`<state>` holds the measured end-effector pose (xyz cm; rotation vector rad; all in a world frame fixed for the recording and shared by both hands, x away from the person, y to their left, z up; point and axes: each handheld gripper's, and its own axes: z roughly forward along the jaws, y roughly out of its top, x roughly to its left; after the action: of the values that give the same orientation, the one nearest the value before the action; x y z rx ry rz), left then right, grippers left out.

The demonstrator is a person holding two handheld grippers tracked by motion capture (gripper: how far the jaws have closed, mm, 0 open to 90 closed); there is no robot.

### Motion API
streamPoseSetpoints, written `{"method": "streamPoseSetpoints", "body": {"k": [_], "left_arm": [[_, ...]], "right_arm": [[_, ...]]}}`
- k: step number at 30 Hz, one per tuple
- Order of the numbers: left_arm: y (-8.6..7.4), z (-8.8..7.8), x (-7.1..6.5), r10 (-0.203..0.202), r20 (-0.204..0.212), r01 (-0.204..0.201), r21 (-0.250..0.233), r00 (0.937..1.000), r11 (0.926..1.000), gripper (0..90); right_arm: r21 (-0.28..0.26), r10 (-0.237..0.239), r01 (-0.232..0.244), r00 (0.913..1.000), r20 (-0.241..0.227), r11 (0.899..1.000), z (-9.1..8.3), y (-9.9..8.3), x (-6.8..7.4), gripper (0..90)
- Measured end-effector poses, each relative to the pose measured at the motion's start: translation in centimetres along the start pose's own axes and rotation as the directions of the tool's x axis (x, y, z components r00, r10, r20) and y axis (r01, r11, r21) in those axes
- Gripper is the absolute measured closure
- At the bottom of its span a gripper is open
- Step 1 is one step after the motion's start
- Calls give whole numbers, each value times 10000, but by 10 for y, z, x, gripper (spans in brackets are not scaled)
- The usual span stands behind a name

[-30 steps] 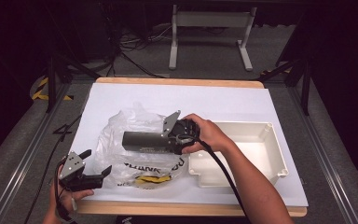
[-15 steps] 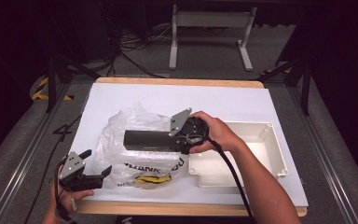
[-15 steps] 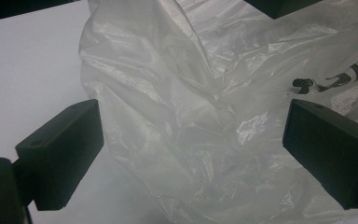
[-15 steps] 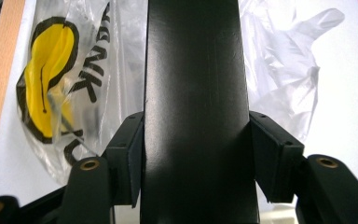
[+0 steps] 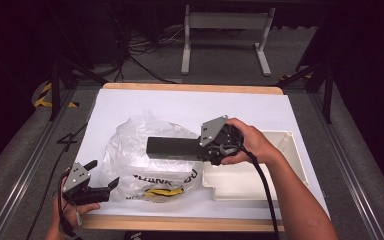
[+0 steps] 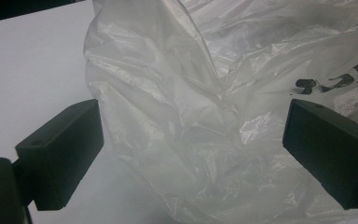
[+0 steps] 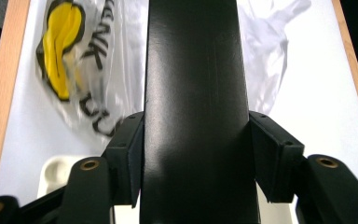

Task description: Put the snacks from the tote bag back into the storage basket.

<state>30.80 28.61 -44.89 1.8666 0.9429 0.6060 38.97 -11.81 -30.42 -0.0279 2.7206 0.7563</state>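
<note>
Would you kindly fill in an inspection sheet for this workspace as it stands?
Surface: white sheet over a wood-edged table.
Job's things: long black box held level above the clear plastic bag; white tray at right, inside hidden in part by the hand.
Clutter: nothing seen.
Grippers: right gripper shut on the black box, a jaw on each side; left gripper open, with the bag between its jaws, not pinched.
Cables: black cable trails from the right gripper along the forearm; more cables on the floor behind.
Surroundings: grey floor, metal stand beyond the table, dark room.
</note>
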Motion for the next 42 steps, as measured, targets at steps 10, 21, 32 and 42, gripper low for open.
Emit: {"method": "streamPoseSetpoints", "body": {"k": [10,21,32,42], "left_arm": [[1,0,-1,-72,68,72,-10,10000,10000,60],[1,-1,0,-80,54,81,-76,10000,9999,59],[1,0,-1,-93,27,93,-38,10000,9999,59],[1,0,-1,-79,10,79,-7,10000,10000,59]], "right_arm": [[165,228,-234,9992,326,9996,-26,-32,4,430],[354,541,-559,9972,513,9978,-49,-64,9,430],[151,1137,-1151,9906,761,9932,-68,-104,12,430],[-278,1351,-1333,9876,797,9907,-86,-127,17,430]]}}
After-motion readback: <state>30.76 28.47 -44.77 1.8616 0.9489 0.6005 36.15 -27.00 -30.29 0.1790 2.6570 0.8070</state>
